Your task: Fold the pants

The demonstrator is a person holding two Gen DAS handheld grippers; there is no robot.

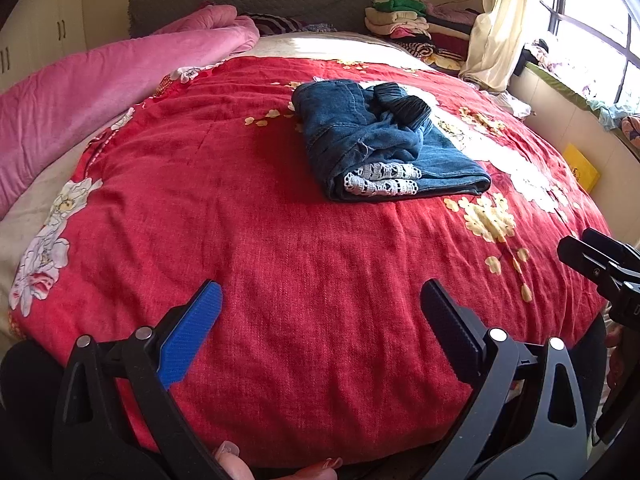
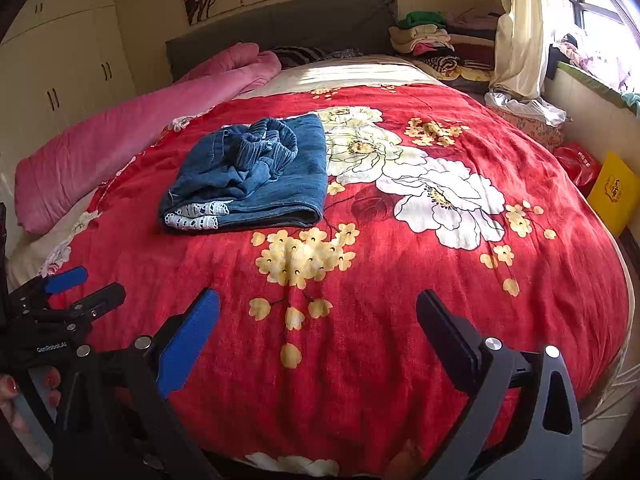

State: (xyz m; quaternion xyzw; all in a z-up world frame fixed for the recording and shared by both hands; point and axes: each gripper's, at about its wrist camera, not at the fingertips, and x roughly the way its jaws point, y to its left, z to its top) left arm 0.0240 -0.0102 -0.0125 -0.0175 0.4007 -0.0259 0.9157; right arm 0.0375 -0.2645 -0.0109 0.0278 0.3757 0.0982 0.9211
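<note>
Left wrist view: the pants (image 1: pixel 380 140) are being seen as a compact folded bundle lying on the red floral bedspread (image 1: pixel 280 260), toward the middle of the bed and well apart from both tools. White lace trim is showing at the near folded edge, and a dark ribbed waistband is lying bunched on top. The left gripper (image 1: pixel 320 320) is being held with its jaws spread wide and nothing between them, low over the near part of the bedspread. Right wrist view: the right gripper (image 2: pixel 318 324) is likewise being held wide open and empty, and the pants (image 2: pixel 252 176) are lying ahead and to its left, beside the large white flower print. A pink quilt (image 2: pixel 120 136) is lying along the far left side of the bed.

Judgement: the fold is being read as essentially complete, though untidy on top. Risks from here: if the bundle is being re-gripped, the bunched waistband could be dragged and the layers pulled open. A pad closing on the lace edge alone could be lifting only one layer. The soft bedspread could also be pinched together with the denim.
</note>
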